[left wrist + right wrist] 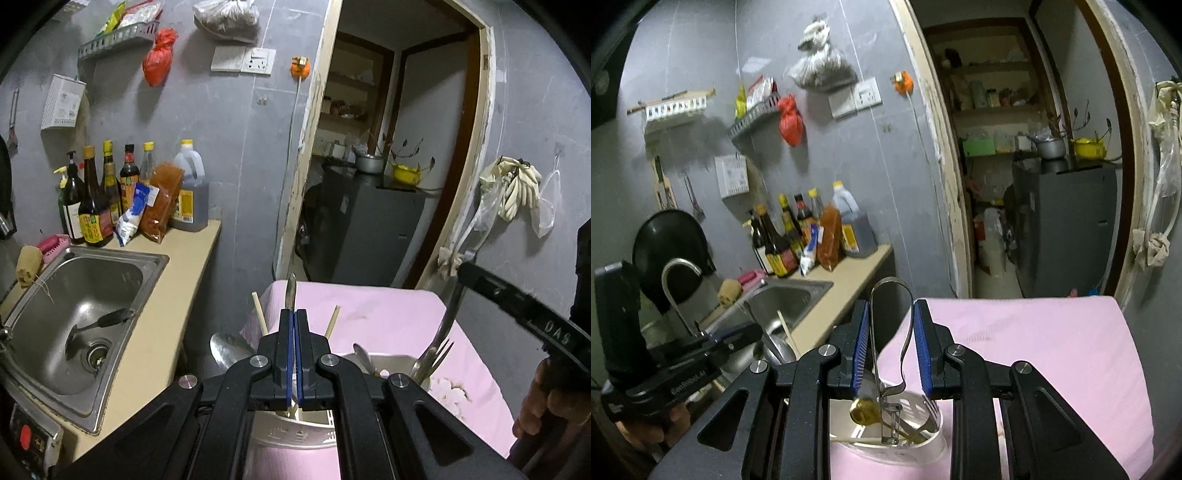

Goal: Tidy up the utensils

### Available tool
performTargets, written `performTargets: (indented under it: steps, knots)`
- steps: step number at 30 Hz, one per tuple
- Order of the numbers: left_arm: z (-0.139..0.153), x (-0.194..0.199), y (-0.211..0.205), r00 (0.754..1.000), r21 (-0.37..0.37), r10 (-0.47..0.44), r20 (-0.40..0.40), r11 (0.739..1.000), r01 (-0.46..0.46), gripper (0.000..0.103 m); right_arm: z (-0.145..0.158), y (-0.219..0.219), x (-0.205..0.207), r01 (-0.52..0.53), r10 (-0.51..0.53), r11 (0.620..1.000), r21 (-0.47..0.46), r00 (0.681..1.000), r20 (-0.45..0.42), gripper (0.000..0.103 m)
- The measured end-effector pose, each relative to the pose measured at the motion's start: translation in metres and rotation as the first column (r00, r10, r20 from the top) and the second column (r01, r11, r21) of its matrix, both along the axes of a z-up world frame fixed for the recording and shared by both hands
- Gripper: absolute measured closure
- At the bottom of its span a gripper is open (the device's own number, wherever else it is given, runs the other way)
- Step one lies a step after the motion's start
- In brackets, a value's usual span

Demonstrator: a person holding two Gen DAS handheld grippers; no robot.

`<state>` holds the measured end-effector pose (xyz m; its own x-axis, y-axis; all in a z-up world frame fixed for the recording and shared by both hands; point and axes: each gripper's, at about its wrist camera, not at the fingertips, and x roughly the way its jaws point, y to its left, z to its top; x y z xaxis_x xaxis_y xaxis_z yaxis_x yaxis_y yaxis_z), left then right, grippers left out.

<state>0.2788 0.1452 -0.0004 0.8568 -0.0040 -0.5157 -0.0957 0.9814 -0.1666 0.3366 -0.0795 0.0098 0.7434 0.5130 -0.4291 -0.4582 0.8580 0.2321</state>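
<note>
The left tool (pixel 294 325) is gripping a knife (pixel 291 291); the right tool (pixel 891 332) is clamping a peeler (pixel 888 321). Both are heading for the near, partly filled holder (pixel 938 448).

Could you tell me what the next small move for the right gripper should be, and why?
Probably lower the right gripper a little further toward the white utensil holder before opening. Its pads are shut on a looped metal peeler, whose blade end already hangs just over the holder's mouth beside a gold spoon and a fork. Releasing lower should keep it from tipping out onto the pink cloth.
</note>
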Motion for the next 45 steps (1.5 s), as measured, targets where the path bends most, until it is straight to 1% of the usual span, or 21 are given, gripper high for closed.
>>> performTargets:
  steps: [5, 11, 14, 19, 24, 27, 29, 30, 31, 32, 33, 34, 39, 43, 45]
  knots:
    - [-0.006, 0.004, -0.001, 0.999, -0.004, -0.016, -0.032, 1.0, 0.016, 0.101, -0.01, 0.004, 0.002, 0.007, -0.007, 1.0, -0.022, 1.0, -0.028, 0.081]
    - [-0.011, 0.008, -0.001, 0.998, -0.011, -0.028, -0.059, 1.0, 0.027, 0.101, -0.014, 0.008, 0.003, 0.007, -0.008, 0.999, -0.033, 0.998, -0.058, 0.081]
    - [-0.011, 0.006, 0.002, 0.998, -0.031, -0.029, -0.064, 0.999, 0.027, 0.101, -0.014, 0.008, 0.002, 0.007, -0.009, 0.999, -0.034, 0.998, -0.061, 0.076]
    - [-0.012, 0.001, 0.003, 0.997, -0.049, -0.036, -0.067, 0.998, 0.032, 0.101, -0.013, 0.006, -0.003, 0.011, -0.012, 1.0, -0.029, 0.998, -0.059, 0.075]
    - [-0.01, -0.006, 0.0, 0.997, -0.059, -0.041, -0.062, 0.998, 0.037, 0.1, -0.009, -0.006, -0.011, 0.04, -0.041, 0.999, -0.023, 0.998, -0.05, 0.074]
    - [-0.007, -0.01, -0.003, 0.997, -0.061, -0.046, -0.055, 0.997, 0.043, 0.1, -0.005, -0.016, -0.019, 0.061, -0.062, 0.998, -0.018, 0.997, -0.037, 0.067]
    - [-0.006, -0.011, -0.004, 0.998, -0.058, -0.046, -0.054, 0.997, 0.042, 0.098, -0.002, -0.022, -0.021, 0.071, -0.072, 0.997, -0.015, 0.997, -0.033, 0.066]
    - [-0.006, -0.012, -0.007, 0.998, -0.057, -0.047, -0.052, 0.997, 0.044, 0.092, -0.001, -0.026, -0.024, 0.079, -0.079, 0.997, -0.014, 0.996, -0.03, 0.066]
    - [-0.005, -0.013, -0.008, 0.998, -0.058, -0.049, -0.05, 0.997, 0.046, 0.081, 0.0, -0.029, -0.026, 0.084, -0.084, 0.996, -0.014, 0.996, -0.028, 0.066]
    - [-0.004, -0.016, -0.01, 0.998, -0.062, -0.049, -0.044, 0.997, 0.046, 0.074, 0.001, -0.032, -0.028, 0.089, -0.09, 0.996, -0.014, 0.996, -0.026, 0.065]
    - [-0.003, -0.019, -0.011, 0.998, -0.069, -0.048, -0.034, 0.997, 0.045, 0.064, 0.001, -0.036, -0.03, 0.094, -0.095, 0.995, -0.013, 0.995, -0.024, 0.065]
    - [-0.002, -0.021, -0.012, 0.999, -0.073, -0.046, -0.027, 0.996, 0.044, 0.059, 0.002, -0.04, -0.033, 0.102, -0.102, 0.995, -0.012, 0.995, -0.022, 0.065]
    - [0.003, -0.032, -0.024, 0.999, -0.069, -0.038, -0.018, 0.997, 0.036, 0.056, 0.006, -0.06, -0.048, 0.135, -0.135, 0.991, -0.008, 0.991, -0.012, 0.064]
    - [0.007, -0.044, -0.032, 1.0, -0.064, -0.024, -0.004, 0.998, 0.023, 0.045, 0.008, -0.08, -0.063, 0.16, -0.16, 0.987, -0.007, 0.987, -0.001, 0.058]
    - [0.008, -0.051, -0.037, 1.0, -0.06, -0.018, 0.002, 0.998, 0.018, 0.041, 0.01, -0.088, -0.07, 0.168, -0.168, 0.986, -0.007, 0.986, 0.004, 0.058]
